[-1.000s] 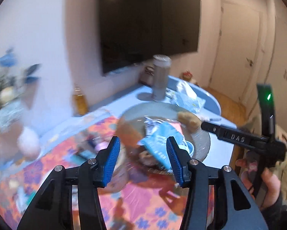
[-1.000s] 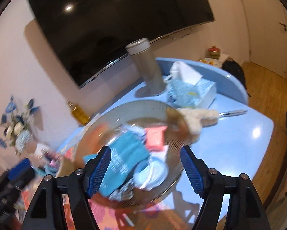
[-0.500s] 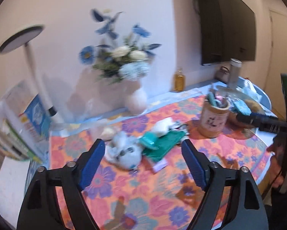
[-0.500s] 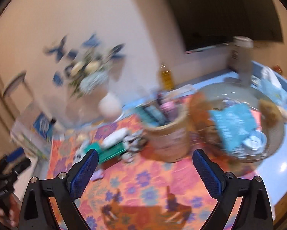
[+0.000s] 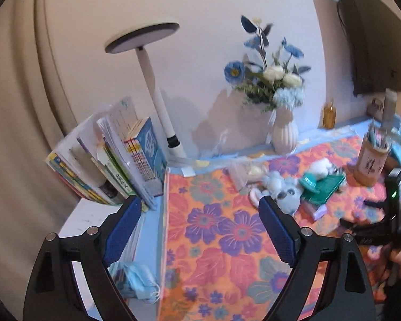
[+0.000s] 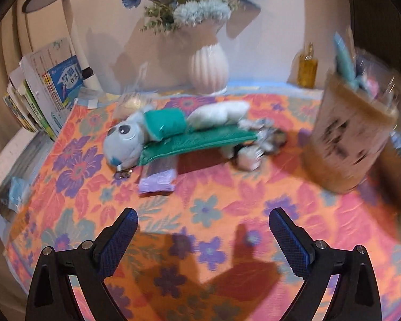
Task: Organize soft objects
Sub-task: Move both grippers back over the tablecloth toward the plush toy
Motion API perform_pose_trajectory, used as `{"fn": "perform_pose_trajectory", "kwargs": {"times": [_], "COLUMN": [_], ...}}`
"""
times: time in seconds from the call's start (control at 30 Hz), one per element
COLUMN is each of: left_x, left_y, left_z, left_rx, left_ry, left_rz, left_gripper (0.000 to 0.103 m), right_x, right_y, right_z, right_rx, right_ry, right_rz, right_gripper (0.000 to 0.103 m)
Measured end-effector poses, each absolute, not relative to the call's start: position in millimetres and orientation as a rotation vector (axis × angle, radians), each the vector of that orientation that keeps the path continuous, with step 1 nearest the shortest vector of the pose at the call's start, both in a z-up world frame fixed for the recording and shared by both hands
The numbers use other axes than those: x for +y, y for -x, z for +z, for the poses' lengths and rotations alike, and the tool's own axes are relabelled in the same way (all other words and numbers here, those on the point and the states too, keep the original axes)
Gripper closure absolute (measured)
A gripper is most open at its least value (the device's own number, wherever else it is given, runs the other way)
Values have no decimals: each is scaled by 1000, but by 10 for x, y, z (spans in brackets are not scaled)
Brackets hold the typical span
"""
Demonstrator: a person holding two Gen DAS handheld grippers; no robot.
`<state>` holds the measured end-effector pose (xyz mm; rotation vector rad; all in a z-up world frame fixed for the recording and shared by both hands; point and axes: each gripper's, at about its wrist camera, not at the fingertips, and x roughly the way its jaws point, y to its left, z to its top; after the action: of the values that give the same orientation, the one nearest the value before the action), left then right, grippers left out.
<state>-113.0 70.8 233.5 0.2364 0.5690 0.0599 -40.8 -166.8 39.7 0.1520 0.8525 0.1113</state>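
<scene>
Plush toy (image 6: 122, 144) lies ahead of both empty claws, left (image 5: 200, 230) just widened, right (image 6: 203, 240) spread.

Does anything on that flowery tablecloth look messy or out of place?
Yes: a jumbled heap mid-cloth. A blue plush toy lies on its side under a green pouch, a lilac packet poking out beneath. Nothing looks spilled.

Grey plush toy (image 6: 125, 144) under green pouch (image 6: 197, 140)

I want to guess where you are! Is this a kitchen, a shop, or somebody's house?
Most likely a room in somebody's home. A desk lamp and leaning books stand by a vase of flowers, a floral tablecloth covers the table, and a soft toy lies on it.
</scene>
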Motion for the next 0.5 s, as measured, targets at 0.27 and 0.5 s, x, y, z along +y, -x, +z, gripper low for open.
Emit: {"fn": "perform_pose_trajectory", "kwargs": {"times": [0.27,0.5], "left_x": [306,130], "left_y": [555,208], "left_z": [1233,495], "left_rx": [662,744], "left_ry": [-68,70], "left_rz": [-55,-80], "left_gripper": [0,1], "right_x": [-1905,-2132], "right_y": [503,429], "right_z": [325,203], "right_rx": [797,839], "right_ry": [-286,-448], "right_rz": [103,124], "right_gripper": [4,4]}}
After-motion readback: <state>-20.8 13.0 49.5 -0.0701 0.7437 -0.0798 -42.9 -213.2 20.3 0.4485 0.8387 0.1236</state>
